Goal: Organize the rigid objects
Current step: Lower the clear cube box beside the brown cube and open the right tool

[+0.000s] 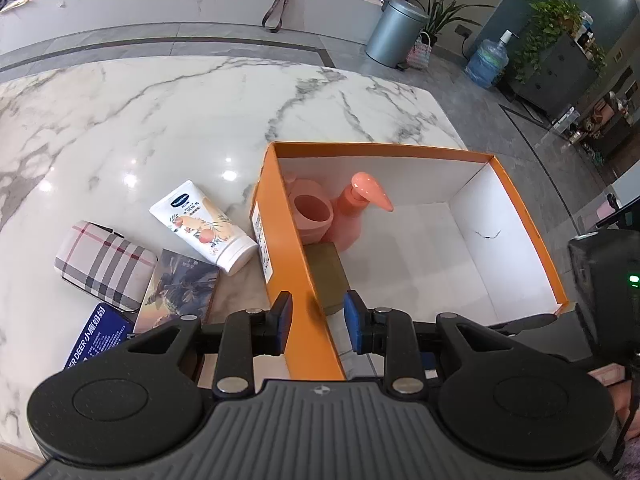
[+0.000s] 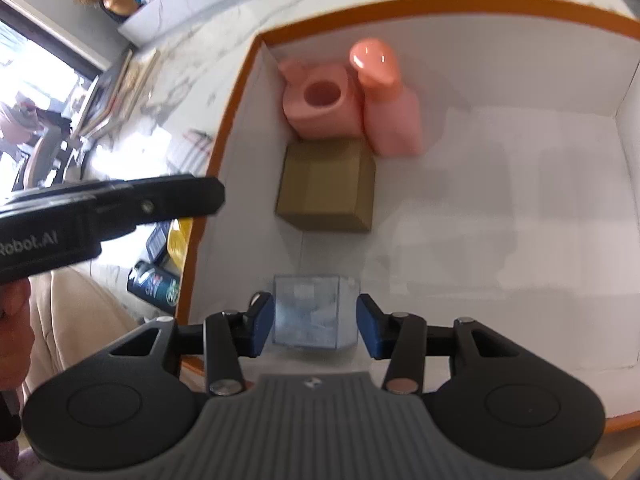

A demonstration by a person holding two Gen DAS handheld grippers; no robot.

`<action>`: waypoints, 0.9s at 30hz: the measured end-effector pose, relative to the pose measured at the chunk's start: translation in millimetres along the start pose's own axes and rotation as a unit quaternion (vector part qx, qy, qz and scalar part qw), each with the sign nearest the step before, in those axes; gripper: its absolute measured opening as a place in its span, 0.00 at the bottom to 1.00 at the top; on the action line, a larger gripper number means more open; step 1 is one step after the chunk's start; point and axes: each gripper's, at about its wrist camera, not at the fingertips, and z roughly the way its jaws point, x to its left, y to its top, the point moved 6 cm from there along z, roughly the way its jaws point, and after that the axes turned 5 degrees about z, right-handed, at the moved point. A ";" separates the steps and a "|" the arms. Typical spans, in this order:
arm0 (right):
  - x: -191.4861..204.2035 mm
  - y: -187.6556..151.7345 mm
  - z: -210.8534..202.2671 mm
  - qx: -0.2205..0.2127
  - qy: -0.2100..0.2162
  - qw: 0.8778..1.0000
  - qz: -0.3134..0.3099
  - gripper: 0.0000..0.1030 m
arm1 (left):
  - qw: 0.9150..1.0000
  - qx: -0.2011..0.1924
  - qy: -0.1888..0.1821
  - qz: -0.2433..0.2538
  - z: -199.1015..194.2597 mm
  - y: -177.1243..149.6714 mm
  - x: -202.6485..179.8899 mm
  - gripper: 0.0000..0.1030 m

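Left gripper [image 1: 316, 322]: blue-padded fingers [image 1: 285, 320] spread apart, straddling the near left wall of the orange cardboard box with white lining [image 1: 288, 240]; one finger outside the wall, one inside, nothing clamped.
Right gripper [image 2: 316, 326]: fingers [image 2: 262, 326] open on either side of a clear square plastic container [image 2: 310, 312] inside the box [image 2: 236, 92]; whether the pads touch it cannot be told.
Inside the box: a pink pump dispenser bottle [image 1: 358, 208] and a pink cup-shaped holder [image 1: 312, 214] stand side by side in the far left corner; a tan cardboard carton [image 1: 326, 276] sits just in front of them, against the left wall.
In the way: the carton [image 2: 326, 184] lies directly ahead of the clear container; the left gripper's black body [image 2: 100, 208] reaches over the box's left wall.
Outside the box, on the white marble tabletop [image 1: 160, 120]: a white printed lotion tube [image 1: 204, 226] beside the wall, a plaid rectangular case [image 1: 106, 264], a dark illustrated booklet [image 1: 178, 292], and a blue printed packet [image 1: 98, 336], all close together.
Beyond the tabletop: a grey metal bin [image 1: 394, 32] and a blue water jug [image 1: 488, 62] on the floor.
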 end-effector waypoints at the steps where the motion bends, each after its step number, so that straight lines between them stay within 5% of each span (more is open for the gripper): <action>1: -1.7 -0.5 3.8 0.016 -0.005 1.000 0.006 0.47 | 1.000 0.000 -0.002 0.000 0.3 -0.2 0.0 0.31; 7: -3.5 -4.9 25.7 0.060 0.002 0.998 0.034 0.48 | 1.000 0.004 -0.017 -0.005 4.1 -2.5 1.2 0.30; 14: -6.0 8.6 25.6 0.025 0.012 0.997 0.065 0.38 | 0.999 0.009 -0.041 -0.020 9.7 -4.9 6.1 0.24; 27: -11.8 12.2 20.8 -0.026 0.021 0.990 0.134 0.36 | 0.998 0.008 -0.054 -0.031 10.5 -3.1 9.7 0.24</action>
